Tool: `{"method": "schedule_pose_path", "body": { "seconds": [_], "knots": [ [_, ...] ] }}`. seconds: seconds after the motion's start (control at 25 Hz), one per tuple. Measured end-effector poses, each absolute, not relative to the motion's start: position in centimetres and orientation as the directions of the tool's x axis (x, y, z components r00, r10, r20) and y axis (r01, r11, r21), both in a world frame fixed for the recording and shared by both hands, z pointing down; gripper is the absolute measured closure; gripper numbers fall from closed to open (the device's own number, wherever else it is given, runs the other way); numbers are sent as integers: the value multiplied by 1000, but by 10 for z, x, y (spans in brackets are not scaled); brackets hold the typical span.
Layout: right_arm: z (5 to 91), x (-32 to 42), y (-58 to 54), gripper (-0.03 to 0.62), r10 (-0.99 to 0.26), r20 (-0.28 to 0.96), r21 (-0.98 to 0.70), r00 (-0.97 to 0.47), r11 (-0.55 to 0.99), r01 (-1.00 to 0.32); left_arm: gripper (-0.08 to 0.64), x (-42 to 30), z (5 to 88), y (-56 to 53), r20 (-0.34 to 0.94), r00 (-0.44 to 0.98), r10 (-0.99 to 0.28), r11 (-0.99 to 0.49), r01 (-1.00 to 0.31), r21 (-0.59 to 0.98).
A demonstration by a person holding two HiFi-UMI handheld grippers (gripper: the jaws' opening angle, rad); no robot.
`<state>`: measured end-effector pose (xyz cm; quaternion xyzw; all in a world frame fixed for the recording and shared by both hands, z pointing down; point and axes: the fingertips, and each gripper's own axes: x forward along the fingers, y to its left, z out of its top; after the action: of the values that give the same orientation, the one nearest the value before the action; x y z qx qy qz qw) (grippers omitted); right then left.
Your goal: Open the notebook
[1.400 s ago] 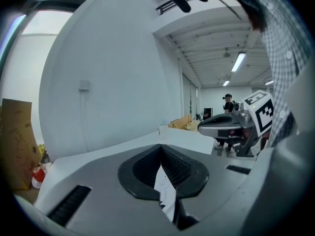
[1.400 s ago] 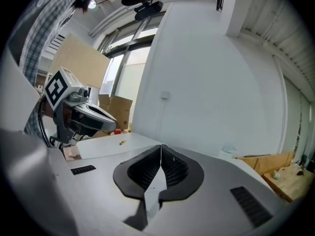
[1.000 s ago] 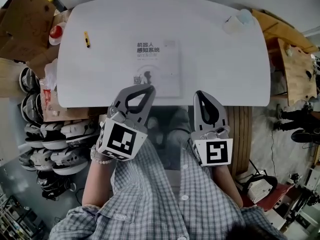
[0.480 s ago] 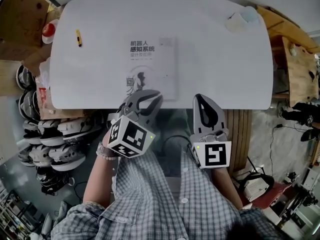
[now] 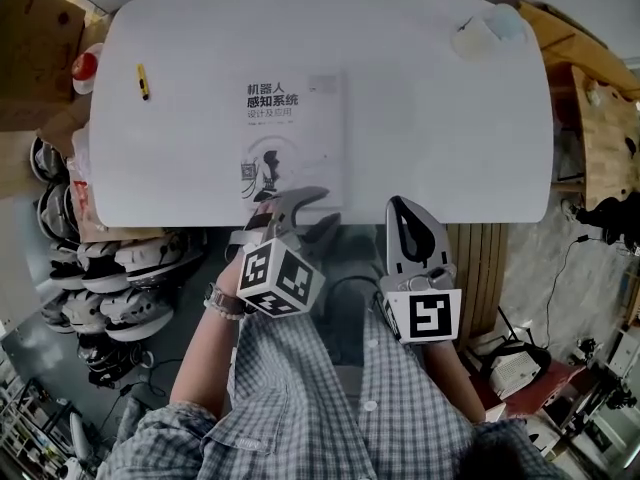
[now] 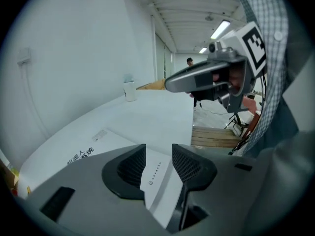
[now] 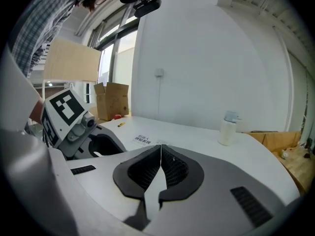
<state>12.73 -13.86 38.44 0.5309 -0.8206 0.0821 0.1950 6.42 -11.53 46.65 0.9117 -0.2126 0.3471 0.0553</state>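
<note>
The closed white notebook with a printed title lies flat on the white table, near its front edge. My left gripper hovers at the notebook's near right corner. Its jaws have just been opening and now stand open. In the left gripper view the notebook's corner shows through the gap of the left gripper, and the pads do not press on it. My right gripper is shut and empty at the table's front edge, right of the notebook. In the right gripper view the right gripper points across the table.
A yellow pen lies at the table's far left, a white bottle stands at the far right. A red-topped object and cardboard boxes sit off the left edge. Several helmets lie on the floor below left.
My left gripper has dropped towards the notebook's near corner, and its jaws went from shut to open. The right gripper sank a little and stayed shut.
</note>
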Motion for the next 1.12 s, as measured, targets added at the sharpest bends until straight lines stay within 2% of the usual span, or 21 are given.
{"method": "schedule_pose_path", "body": {
  "seconds": [0.48,0.92,1.12],
  "knots": [
    [404,135,-140,571,-809,450,62,-379,451,-890,400,69,513,-112,759,559,-334,-930,-327,-169],
    [410,142,-137,571,-799,469,51,-376,449,-892,402,67,528,-115,766,519,-379,-916,-331,-228],
    [413,142,-135,571,-797,469,47,-380,452,-891,411,66,529,-116,764,532,-365,-906,-392,-160]
  ]
}}
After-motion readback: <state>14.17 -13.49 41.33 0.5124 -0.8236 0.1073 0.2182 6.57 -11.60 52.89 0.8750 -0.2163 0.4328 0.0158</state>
